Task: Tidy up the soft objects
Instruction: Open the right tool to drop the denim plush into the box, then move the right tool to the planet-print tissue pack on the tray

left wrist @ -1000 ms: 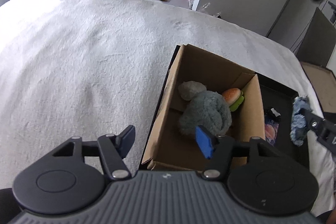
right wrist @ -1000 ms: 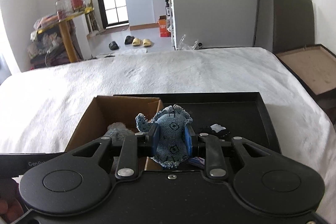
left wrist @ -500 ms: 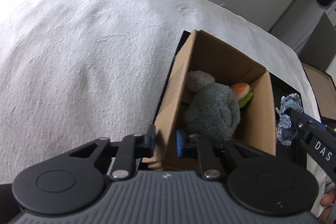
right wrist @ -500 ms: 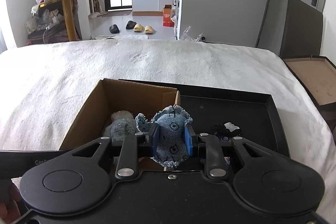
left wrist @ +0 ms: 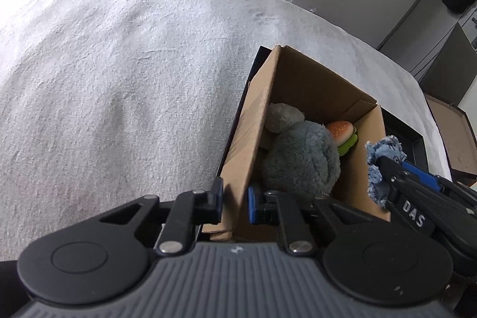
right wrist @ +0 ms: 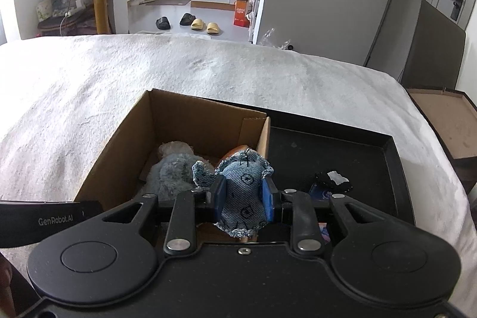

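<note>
Over the last second the left gripper (left wrist: 234,203) had drawn its fingers in from a wide spread, and by this moment they stood narrow on either side of the near left wall of the cardboard box (left wrist: 253,139), one pad outside the wall and one inside; whether they were pressing the cardboard or merely just beside it could not be told. That change read as bracing: the box was being steadied so that something could be dropped in without it sliding. Meanwhile the right gripper (right wrist: 241,198) was clamped on the denim toy (right wrist: 243,192), which filled the gap between its two blue pads and stuck out above and below them. It had travelled leftward and forward in that same second, for the box opening, which earlier lay low and partly hidden ahead of the fingers, now sat directly ahead and slightly left of the toy. Inside the box, beyond the left fingers, lay the grey plush (left wrist: 301,160), a paler grey lump (left wrist: 281,116) behind it and the burger toy (left wrist: 342,133) to its right. To the right of the carried toy, in the black tray (right wrist: 396,169), a small dark item (right wrist: 332,179) remained unsorted. Judging from this, the denim toy was close to release, needing only a short carry over the rim.
</note>
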Demonstrator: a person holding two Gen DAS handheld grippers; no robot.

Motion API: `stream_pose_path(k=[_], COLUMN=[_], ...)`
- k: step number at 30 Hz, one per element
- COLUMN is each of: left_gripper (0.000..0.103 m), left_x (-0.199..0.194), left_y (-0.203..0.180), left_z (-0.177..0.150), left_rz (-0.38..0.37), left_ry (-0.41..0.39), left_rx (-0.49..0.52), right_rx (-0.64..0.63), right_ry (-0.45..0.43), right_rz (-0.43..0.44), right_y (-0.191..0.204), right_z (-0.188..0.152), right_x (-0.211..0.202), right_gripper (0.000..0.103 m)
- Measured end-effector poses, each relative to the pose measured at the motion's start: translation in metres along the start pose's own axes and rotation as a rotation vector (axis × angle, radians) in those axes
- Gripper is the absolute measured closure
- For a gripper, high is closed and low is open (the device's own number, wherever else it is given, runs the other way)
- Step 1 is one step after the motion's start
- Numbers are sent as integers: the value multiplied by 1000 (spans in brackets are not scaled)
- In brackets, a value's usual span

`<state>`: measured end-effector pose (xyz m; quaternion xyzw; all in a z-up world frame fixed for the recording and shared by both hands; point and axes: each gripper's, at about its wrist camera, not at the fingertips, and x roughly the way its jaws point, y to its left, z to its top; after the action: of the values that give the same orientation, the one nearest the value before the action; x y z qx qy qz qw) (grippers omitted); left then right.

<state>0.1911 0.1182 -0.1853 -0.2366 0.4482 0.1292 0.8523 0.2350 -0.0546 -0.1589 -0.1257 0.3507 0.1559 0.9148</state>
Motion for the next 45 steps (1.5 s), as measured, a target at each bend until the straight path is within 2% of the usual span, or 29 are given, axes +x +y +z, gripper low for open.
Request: stream_pose_path(k=[4,6,7,10,21,28,31,35,42,44,45], left_gripper=[88,88,88,88,87,84,79,76,75,70,63], left_x=[0,0,0,0,-7,-13,-15,-17,-19,-19,-18], left_y=[1,1,1,1,-9,-23,-29,-38,-53,-57,-59], left_z=[0,0,0,0,-1,-2,-3,-4,-3,-3,-3], left_rz=[-9,-9,-9,-10,26,85,112,155,202,220,227], left_ry=[2,2,1,0,-28,-45,-47,-59,-71,-72,-72], left_rx=[3,2,4,6,43,102,129,158,201,214,217], right_rx=[-16,-22,-32,-45,23,73,99,142,210,239,250], right_ry=[2,-2,-4,-13,-18,-20,-24,-28,-31,-28,-25], right_rz=[-14,-34,-46,-55,-43,-35,-26,-7,35,53,59], right_y=[6,8,9,10,-16,-35,-46,-61,-83,-90,-93], right_z=[4,6,6,4,-14,-20,-23,-30,-40,-45,-47], right_x=[5,7,7,2,-15,-18,-18,-18,-10,-6,-3], right_gripper=[73,63,54,48,47,47,47,39,36,36,36])
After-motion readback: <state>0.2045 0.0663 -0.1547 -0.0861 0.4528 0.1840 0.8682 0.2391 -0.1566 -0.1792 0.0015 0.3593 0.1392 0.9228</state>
